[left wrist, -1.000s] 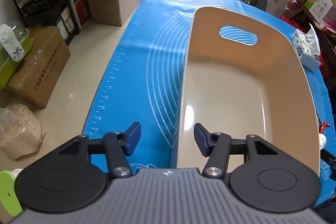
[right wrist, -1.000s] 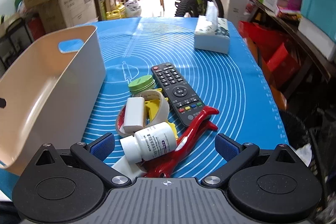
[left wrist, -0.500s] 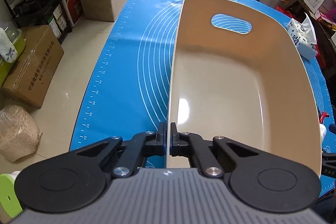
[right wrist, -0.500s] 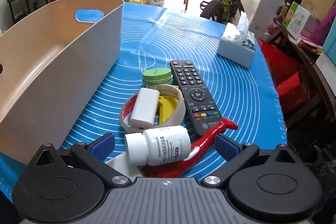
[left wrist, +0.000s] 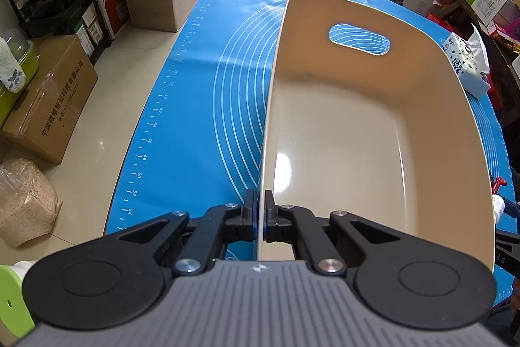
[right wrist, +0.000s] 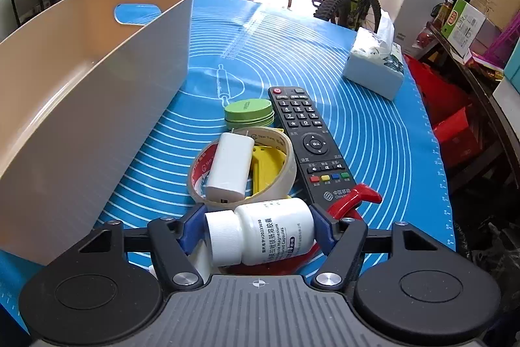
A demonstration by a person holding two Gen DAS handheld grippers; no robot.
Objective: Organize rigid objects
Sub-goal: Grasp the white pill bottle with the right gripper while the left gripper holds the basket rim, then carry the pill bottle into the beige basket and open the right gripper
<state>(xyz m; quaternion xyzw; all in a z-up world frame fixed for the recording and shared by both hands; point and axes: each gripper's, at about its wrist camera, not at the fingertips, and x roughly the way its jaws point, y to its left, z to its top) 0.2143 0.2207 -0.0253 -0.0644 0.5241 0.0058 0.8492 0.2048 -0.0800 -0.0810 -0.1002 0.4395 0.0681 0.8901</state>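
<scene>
Left gripper (left wrist: 261,218): jaws pressed together on the near left wall of the beige bin (left wrist: 373,152), one finger outside, one inside, the thin rim pinched between them. Bin sits on the blue mat (left wrist: 201,106), interior bare, handle cut-out at the far end.

Right gripper (right wrist: 258,233): blue pads closed against the two ends of the white pill bottle (right wrist: 260,236), cap toward the left pad, base toward the right. Bottle lies on its side, long axis running left to right across the jaws (so the grip is end to end, not around the body). Whether it has left the mat I cannot tell.

Just beyond the bottle: tape roll (right wrist: 242,165) with a white charger (right wrist: 230,168) lying across it and a yellow piece (right wrist: 268,163) inside; green tin (right wrist: 248,114) behind; black remote (right wrist: 308,142) to the right, long axis pointing away; red-handled tool (right wrist: 354,199) partly under the bottle. Tissue box (right wrist: 373,67) well apart, far right.

Key relation: the bin (right wrist: 91,93) lies to the left of the right gripper, its near wall rising beside the pile. My reading: the bottle must travel left and up over that wall; the right hand is the one that carries, the left only steadies the bin. An end-to-end hold on a smooth bottle could slip if tilted.
</scene>
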